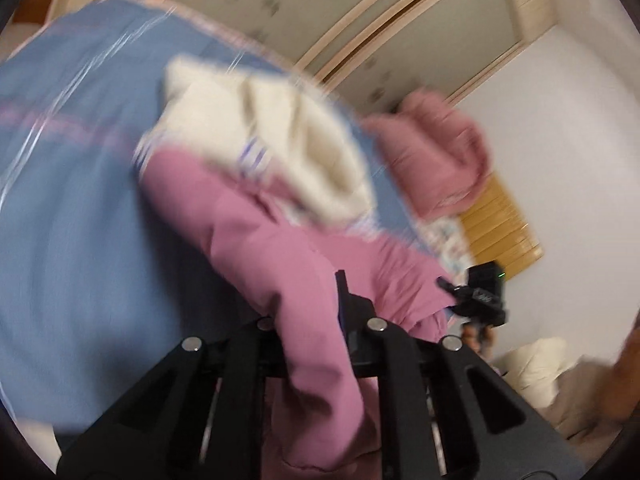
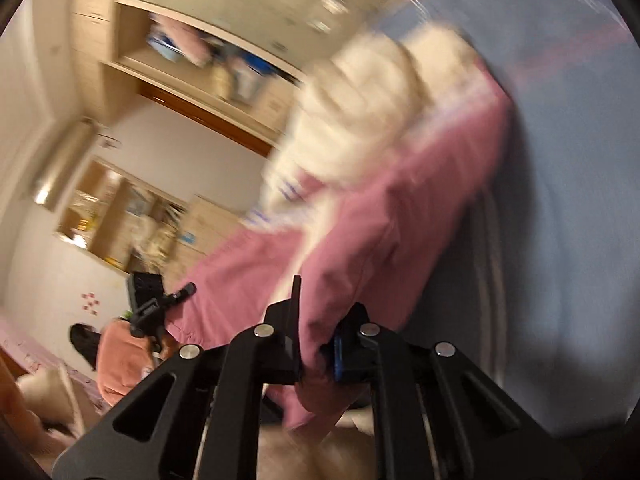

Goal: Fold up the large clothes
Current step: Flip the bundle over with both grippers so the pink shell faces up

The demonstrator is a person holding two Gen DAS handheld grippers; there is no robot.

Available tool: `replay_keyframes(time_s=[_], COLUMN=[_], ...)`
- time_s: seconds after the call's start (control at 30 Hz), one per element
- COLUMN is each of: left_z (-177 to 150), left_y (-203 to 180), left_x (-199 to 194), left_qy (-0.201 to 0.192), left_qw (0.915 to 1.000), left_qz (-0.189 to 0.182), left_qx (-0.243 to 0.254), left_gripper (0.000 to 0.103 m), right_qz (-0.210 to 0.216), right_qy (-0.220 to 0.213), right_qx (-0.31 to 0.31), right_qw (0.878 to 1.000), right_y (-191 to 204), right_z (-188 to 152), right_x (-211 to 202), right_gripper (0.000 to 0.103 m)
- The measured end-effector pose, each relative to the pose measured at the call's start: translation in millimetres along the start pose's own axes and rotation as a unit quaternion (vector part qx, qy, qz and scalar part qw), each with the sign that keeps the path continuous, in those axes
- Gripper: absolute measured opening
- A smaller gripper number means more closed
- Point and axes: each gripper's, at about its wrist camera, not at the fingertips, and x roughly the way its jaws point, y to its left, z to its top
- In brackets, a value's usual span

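A large pink padded jacket (image 1: pixel 256 240) with a cream fleece lining (image 1: pixel 304 140) hangs lifted over the blue bed sheet (image 1: pixel 72 220). My left gripper (image 1: pixel 316 320) is shut on a fold of its pink fabric, which drapes down between the fingers. My right gripper (image 2: pixel 316 328) is shut on another edge of the same jacket (image 2: pixel 380 216); its cream lining (image 2: pixel 360 120) shows above. Each gripper shows in the other's view: the right one (image 1: pixel 480 296) and the left one (image 2: pixel 154 304). Both views are motion-blurred.
A second pink garment (image 1: pixel 436 156) lies at the bed's far edge. A wardrobe with sliding doors (image 1: pixel 400 32) and shelves (image 2: pixel 224 68) stand behind. A person in an orange top (image 2: pixel 120 360) sits low at the left. A cream cushion (image 1: pixel 532 368) lies on the floor.
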Motion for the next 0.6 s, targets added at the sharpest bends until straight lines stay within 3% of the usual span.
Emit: replay_keyframes(time_s=[0.13, 0.2, 0.27, 0.37, 0.4, 0.5, 0.6], left_z=[77, 123, 167, 222, 236, 259, 254], left_y=[-1, 18, 39, 62, 73, 123, 173], left_x=[10, 27, 51, 104, 126, 191, 244], left_qy=[-0.058, -0.079, -0.098, -0.094, -0.084, -0.039, -0.011], left_qw=[0.9983, 0.995, 0.9904, 0.9817, 0.9766, 0.9647, 0.9612], left_qz=[-0.008, -0.01, 0.026, 0.144, 0.182, 0.238, 0.228], left_qx=[-0.009, -0.06, -0.093, -0.082, -0.079, -0.106, -0.155], left_gripper=[0.012, 0.013, 0.013, 0.015, 0.016, 0.017, 0.018], right_qz=[0.011, 0.003, -0.022, -0.086, -0.11, -0.181, -0.234], right_qy=[-0.071, -0.113, -0.152, -0.193, -0.196, -0.189, -0.14], right_qx=[-0.03, -0.018, 0.0, 0.026, 0.033, 0.039, 0.054], right_qw=[0.997, 0.993, 0.988, 0.977, 0.974, 0.964, 0.961], right_y=[29, 31, 23, -3, -16, -52, -101], right_z=[75, 121, 160, 220, 238, 274, 294], right_x=[10, 18, 22, 44, 57, 87, 144], right_gripper=[0.011, 0.011, 0.011, 0.011, 0.011, 0.012, 0.013])
